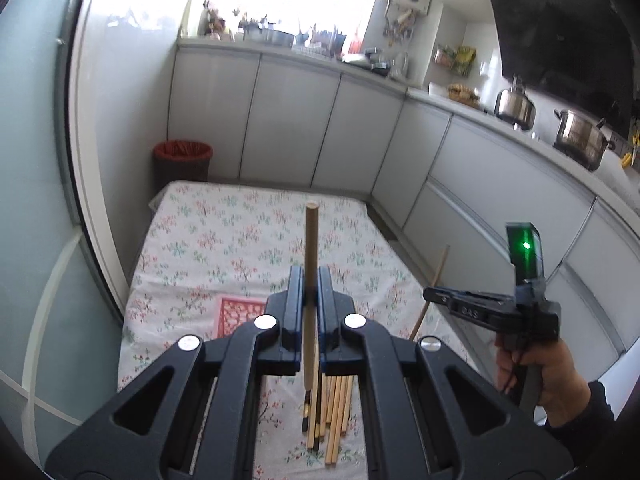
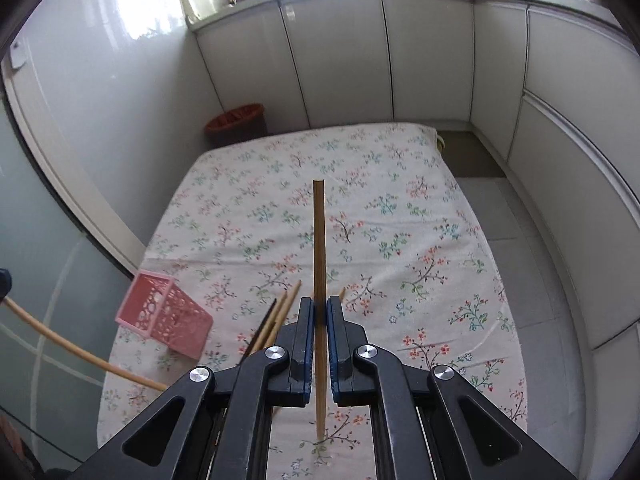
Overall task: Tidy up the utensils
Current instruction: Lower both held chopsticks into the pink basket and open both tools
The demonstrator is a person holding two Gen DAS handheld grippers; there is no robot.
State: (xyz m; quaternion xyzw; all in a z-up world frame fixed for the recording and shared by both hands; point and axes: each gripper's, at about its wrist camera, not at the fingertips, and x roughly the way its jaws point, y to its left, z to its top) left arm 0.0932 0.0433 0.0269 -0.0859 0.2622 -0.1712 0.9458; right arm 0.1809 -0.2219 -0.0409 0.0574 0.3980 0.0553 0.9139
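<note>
Left hand-held gripper (image 1: 309,300) pinched a thick round wooden stick (image 1: 311,264), held upright above the floral-cloth tabletop (image 1: 208,232). Right hand-held gripper (image 2: 319,312) pinched a thin bamboo chopstick (image 2: 319,248), also upright, lower tip just above the cloth. Loose chopsticks (image 1: 334,416) lay bundled on the cloth near the near edge, beneath the left hand-held gripper. Pink perforated basket (image 2: 166,314) sat tilted by the left edge.

Judgement: step in hand looked like carrying the two sticks to the basket. To do it well, keep each stick vertical, bring the tip over the basket opening before letting go, and release one at a time so neither knocks the tilted basket.

Left wrist view alone showed the person's right hand and the bundle's full count; the basket there was mostly hidden behind the fingers. Right wrist view alone showed the basket's tilt and open lattice, plus a few chopsticks (image 2: 276,320) fanned beside it.
</note>
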